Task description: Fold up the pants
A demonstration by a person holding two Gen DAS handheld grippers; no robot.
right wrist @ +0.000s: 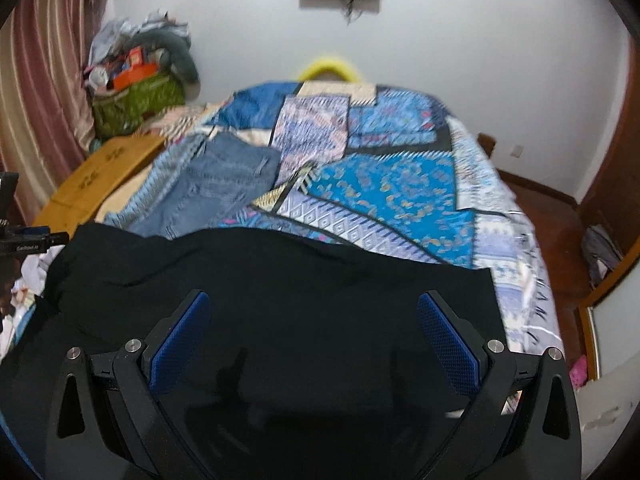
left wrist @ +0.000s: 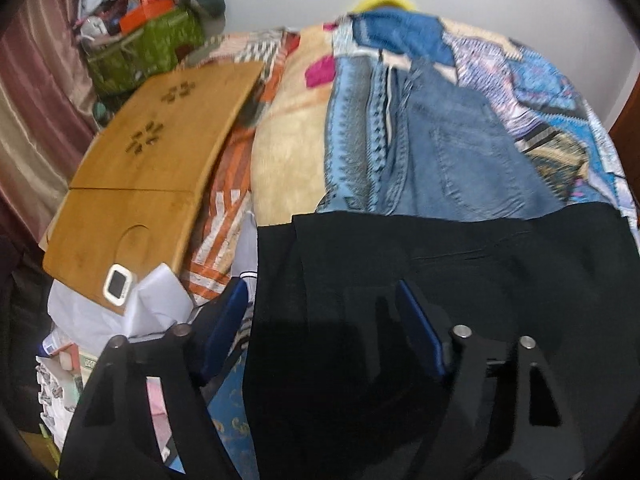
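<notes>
Black pants (left wrist: 460, 272) lie spread across the near end of the bed; they also show in the right wrist view (right wrist: 280, 280). My left gripper (left wrist: 320, 300) is open, its jaws wide apart over the pants' left edge, with its left finger (left wrist: 224, 320) off the fabric. My right gripper (right wrist: 312, 316) is open and hovers above the middle of the black pants. Nothing is held by either. The left gripper's body (right wrist: 28, 236) shows at the left edge of the right wrist view.
Folded blue jeans (left wrist: 452, 152) lie beyond the black pants on the patchwork bedspread (right wrist: 380, 184). A wooden lap table (left wrist: 152, 160) lies on the bed's left side. A green basket of clutter (left wrist: 148, 44) stands in the far left corner. Papers (left wrist: 92, 312) lie near left.
</notes>
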